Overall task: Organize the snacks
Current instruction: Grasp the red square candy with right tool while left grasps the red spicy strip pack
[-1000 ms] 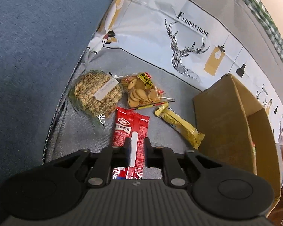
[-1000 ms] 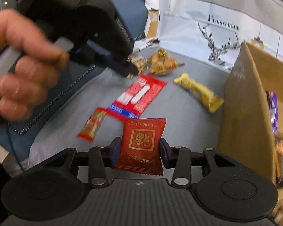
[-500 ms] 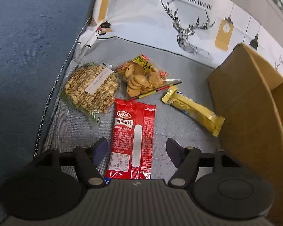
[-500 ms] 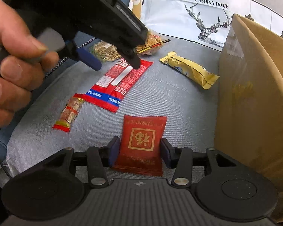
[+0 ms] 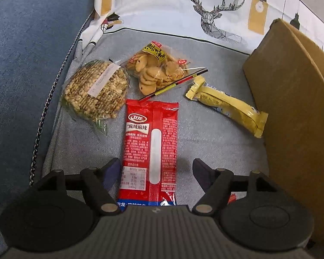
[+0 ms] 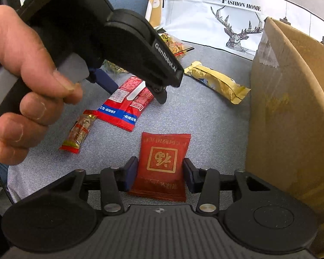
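My left gripper [image 5: 155, 166] is open, its jaws spread wide on either side of a long red snack packet [image 5: 151, 142] that lies flat on the grey cushion [image 5: 205, 146]; the pads do not touch it. The right wrist view shows the same gripper [image 6: 134, 90] hovering over that packet [image 6: 127, 99], held by a person's hand [image 6: 21, 86]. My right gripper [image 6: 159, 166] holds a dark red sachet [image 6: 162, 164] low over the cushion. Its jaws are closing, and both pads press the sachet's sides.
An open cardboard box [image 5: 291, 99] stands at the right, close to both grippers. A yellow bar [image 5: 226, 105], a cookie bag [image 5: 157, 69] and a round grain cake [image 5: 95, 90] lie beyond the red packet. A small clear-wrapped bar [image 6: 80, 131] lies left. A blue sofa arm [image 5: 21, 64] borders the left.
The left jaws went from nearly closed to wide apart and dropped closer over the long red packet. The right gripper sank towards the cushion with the sachet still in it.
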The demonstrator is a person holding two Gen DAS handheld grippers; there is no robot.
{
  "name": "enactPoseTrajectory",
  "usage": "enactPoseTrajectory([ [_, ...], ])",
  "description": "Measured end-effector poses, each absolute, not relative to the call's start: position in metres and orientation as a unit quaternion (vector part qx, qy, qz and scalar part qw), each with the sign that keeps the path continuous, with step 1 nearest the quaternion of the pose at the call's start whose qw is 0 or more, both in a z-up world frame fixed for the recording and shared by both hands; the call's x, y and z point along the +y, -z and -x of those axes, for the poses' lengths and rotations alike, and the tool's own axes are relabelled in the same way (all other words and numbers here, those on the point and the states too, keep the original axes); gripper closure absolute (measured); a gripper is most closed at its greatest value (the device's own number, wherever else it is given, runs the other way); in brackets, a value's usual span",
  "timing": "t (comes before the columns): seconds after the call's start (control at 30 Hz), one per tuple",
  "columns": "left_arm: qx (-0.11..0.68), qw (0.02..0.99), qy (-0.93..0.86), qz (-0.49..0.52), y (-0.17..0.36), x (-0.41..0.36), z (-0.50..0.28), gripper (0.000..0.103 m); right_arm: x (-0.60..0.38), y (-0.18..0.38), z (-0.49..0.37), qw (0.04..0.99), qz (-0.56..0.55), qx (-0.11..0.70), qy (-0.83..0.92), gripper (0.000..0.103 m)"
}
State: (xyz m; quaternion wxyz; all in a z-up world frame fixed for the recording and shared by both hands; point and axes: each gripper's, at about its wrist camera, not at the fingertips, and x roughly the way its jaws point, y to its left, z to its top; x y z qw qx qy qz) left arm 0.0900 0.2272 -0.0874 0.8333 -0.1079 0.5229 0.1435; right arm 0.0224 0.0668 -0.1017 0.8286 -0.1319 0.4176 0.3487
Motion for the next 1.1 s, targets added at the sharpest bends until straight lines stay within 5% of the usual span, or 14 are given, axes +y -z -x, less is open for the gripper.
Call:
enactPoseTrajectory([
  [0.57, 0.527, 0.831, -0.146, 0.099, 0.086, 0.230, -0.087, 0.053, 0.067, 0.102, -0.022, 0.829, 0.133, 0.417, -0.349, 0.056],
  [0.87, 0.532, 0.825, -0.133, 0.139, 0.078, 0.236, -0.078, 0.053, 0.067, 0.100, -0.021, 0.832, 0.129, 0.417, -0.342, 0.057],
  [1.1, 0.527, 0.829, -0.130, 0.132, 0.080, 0.233, -0.083, 0.035, 0.067, 0.100, -0.023, 0.832, 0.124, 0.422, -0.339, 0.056],
])
